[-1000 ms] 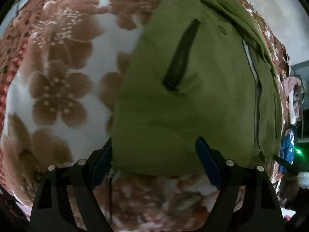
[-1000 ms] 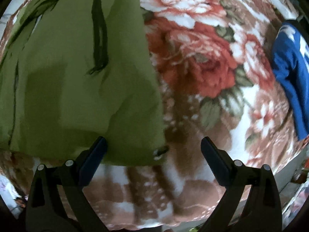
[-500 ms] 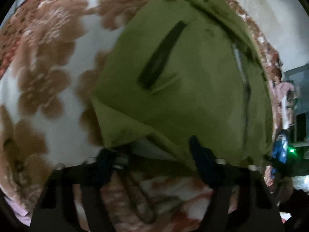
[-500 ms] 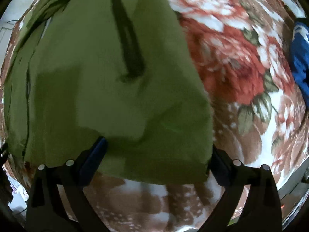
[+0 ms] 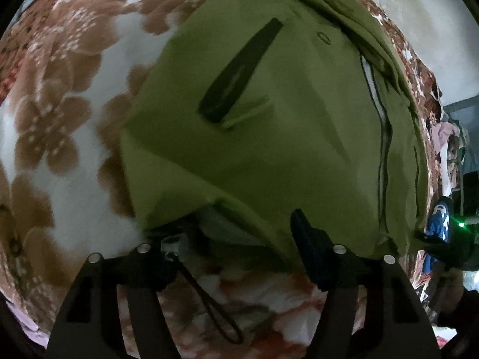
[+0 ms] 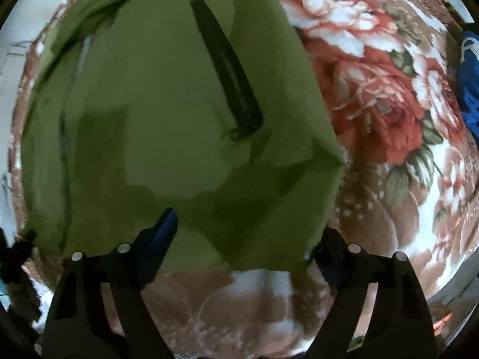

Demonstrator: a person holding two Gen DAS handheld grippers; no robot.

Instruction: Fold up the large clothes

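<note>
An olive green jacket (image 5: 284, 125) with a dark pocket strip (image 5: 242, 68) and a front zip lies on a floral blanket (image 5: 54, 95). My left gripper (image 5: 233, 239) is open, its fingers astride the jacket's near hem, which is lifted and shows grey lining (image 5: 221, 227). In the right wrist view the same jacket (image 6: 155, 113) fills the left half. My right gripper (image 6: 245, 239) is open with the near right hem corner between its fingers, folded over a little.
A blue garment (image 6: 468, 80) lies at the blanket's far right edge; it also shows in the left wrist view (image 5: 437, 224). A black drawcord loop (image 5: 215, 302) trails on the blanket. A pale wall (image 5: 425, 15) stands beyond the blanket, with clutter at the right.
Both grippers moved forward onto the jacket's near hem. The hem has lifted and creased at both corners, and lining now shows at the left one.
</note>
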